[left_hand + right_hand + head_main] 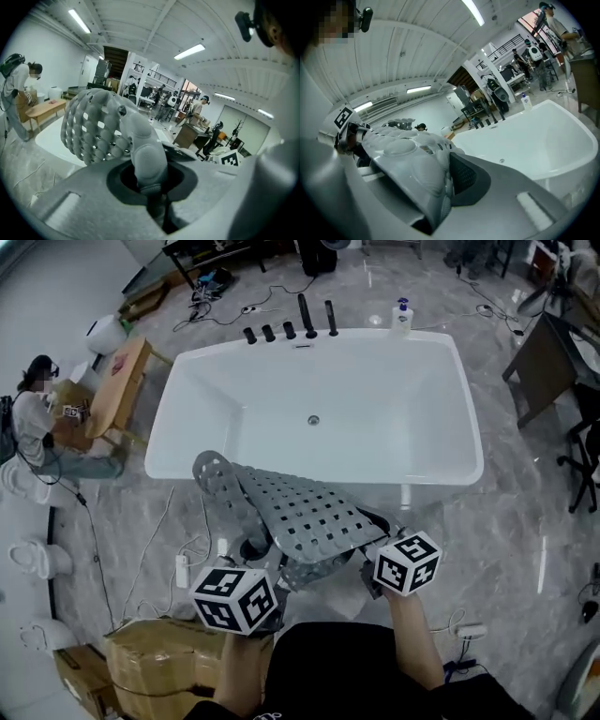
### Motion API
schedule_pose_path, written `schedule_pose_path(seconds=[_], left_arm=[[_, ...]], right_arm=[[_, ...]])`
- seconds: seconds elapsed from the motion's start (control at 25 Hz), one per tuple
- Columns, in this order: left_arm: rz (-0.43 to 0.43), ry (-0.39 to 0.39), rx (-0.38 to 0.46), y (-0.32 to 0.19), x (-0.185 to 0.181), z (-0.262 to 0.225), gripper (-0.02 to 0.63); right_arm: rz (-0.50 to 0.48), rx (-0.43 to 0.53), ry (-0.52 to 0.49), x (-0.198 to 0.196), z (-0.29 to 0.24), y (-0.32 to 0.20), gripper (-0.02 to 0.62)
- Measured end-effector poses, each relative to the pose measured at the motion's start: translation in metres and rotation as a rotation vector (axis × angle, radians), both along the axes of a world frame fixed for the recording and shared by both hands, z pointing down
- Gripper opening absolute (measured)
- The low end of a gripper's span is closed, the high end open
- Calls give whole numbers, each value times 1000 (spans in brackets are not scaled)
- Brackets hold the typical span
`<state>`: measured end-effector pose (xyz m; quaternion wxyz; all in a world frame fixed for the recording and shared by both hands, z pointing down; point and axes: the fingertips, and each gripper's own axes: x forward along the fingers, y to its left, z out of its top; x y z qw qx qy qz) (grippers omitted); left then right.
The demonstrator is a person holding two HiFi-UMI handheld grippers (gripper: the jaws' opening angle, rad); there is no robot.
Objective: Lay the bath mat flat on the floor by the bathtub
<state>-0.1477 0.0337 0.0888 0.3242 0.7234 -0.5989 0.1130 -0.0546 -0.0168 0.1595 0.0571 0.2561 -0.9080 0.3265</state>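
The grey perforated bath mat hangs crumpled in the air in front of the near rim of the white bathtub, its far end curling up over the tub's edge. My left gripper is shut on the mat's near left edge. The right gripper is shut on the near right edge. In the left gripper view a fold of the mat is pinched in the left gripper, the rest curled beyond it. In the right gripper view the bumpy mat is clamped in the right gripper, with the tub behind.
Cardboard boxes sit at my lower left, beside a white power strip with cables. A person crouches by a wooden bench at far left. Black taps and a bottle stand at the tub's far rim. A dark chair stands at right.
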Motion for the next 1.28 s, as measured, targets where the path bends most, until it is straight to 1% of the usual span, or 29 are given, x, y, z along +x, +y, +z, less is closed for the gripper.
schedule_pose_path(seconds=[0.08,0.16,0.36,0.48,0.68,0.8,1.0,1.16,1.28], left_arm=[[36,32,-16,-4,-10,5,41],[62,41,-17,-8,-13,7,41],[125,56,-10,-12,-2,10,41],[165,58,-17,-14,14,12,41],[247,67,-38,-12,59,20,41],[281,66,-57,-9,72,28,41],[322,53,-81,0,85,39,41],[323,47,-116,4,80,56,41],[309,58,-151,9,77,71,41]], right_arm=[[29,-16,32,-6,5,3,28],[43,-20,48,-10,5,5,28],[71,-13,79,-2,1,14,29],[87,-33,77,12,2,20,29],[132,-86,92,51,14,32,29],[166,-120,78,63,22,37,29],[201,-209,26,71,35,48,29],[215,-274,5,75,50,51,29],[212,-291,41,77,63,57,29]])
